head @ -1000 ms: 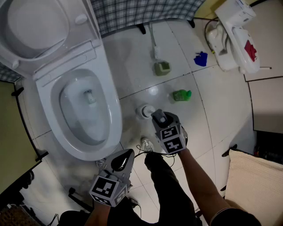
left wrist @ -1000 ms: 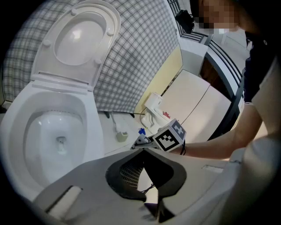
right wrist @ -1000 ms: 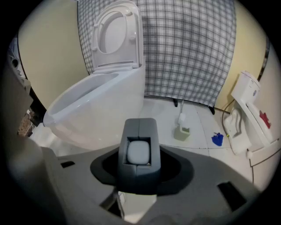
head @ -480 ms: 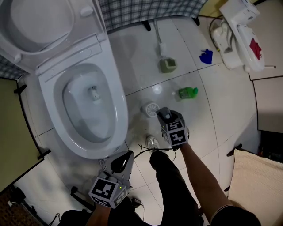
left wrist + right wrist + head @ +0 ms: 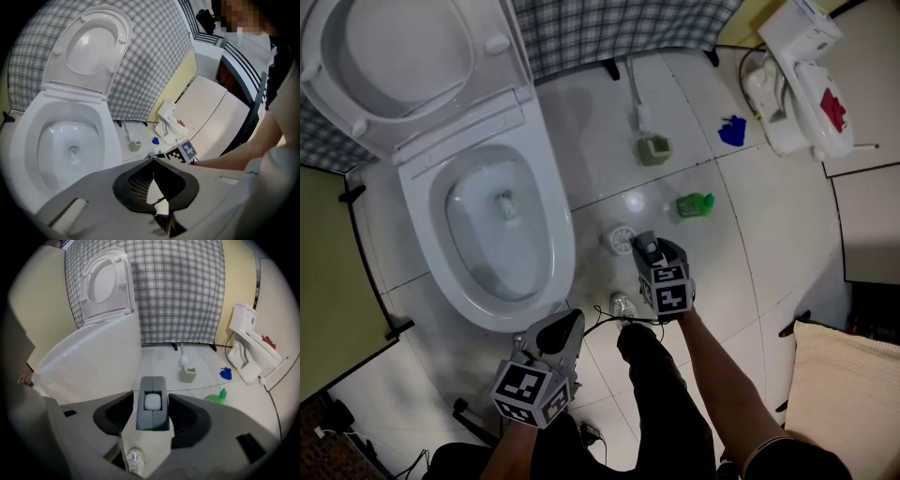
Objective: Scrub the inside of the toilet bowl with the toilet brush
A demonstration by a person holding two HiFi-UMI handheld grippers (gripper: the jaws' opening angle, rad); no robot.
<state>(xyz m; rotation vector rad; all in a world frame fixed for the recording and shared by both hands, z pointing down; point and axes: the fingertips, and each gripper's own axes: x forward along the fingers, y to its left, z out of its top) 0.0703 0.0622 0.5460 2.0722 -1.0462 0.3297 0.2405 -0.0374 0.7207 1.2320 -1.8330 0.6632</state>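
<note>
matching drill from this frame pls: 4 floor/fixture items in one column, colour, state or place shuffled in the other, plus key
Things:
1. toilet lid
2. bottle
3. rag
4. holder

Descriptions:
A. blue
B. raised
C. bright green
D. grey-green, closest of the floor items to the checked curtain

Pairs: 1-B, 2-C, 3-A, 4-D
</note>
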